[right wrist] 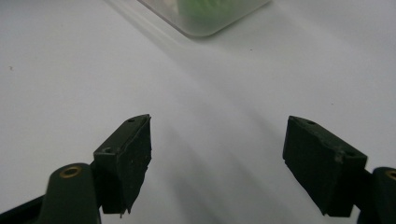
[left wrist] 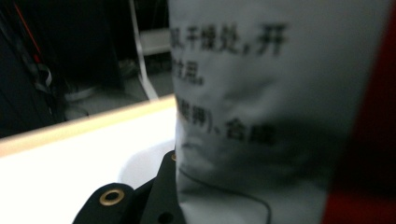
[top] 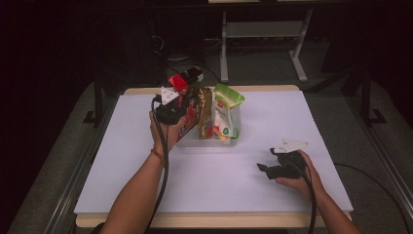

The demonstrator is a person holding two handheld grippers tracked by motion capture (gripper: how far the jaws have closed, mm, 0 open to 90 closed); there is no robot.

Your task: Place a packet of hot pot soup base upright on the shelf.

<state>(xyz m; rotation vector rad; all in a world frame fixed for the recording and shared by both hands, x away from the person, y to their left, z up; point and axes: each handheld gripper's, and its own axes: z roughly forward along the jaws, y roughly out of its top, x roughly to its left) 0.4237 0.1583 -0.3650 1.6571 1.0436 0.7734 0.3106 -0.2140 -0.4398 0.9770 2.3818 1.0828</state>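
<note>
My left gripper (top: 176, 106) is at the left end of a clear plastic bin (top: 207, 142) and is shut on a red snack bag (top: 179, 83) that stands tilted at the bin's left side. In the left gripper view the bag's pale back (left wrist: 261, 116), printed with black characters, lies close up against one black finger (left wrist: 161, 186), and the other jaw is hidden behind it. My right gripper (top: 269, 169) rests low over the white table to the right, open, with nothing between its jaws (right wrist: 217, 140).
A gold bag (top: 205, 112) and a green-and-white bag (top: 227, 113) stand upright in the bin. The white table top (top: 122, 165) ends in a wooden edge at the far side. A corner of the bin (right wrist: 205, 21) lies ahead of my right gripper.
</note>
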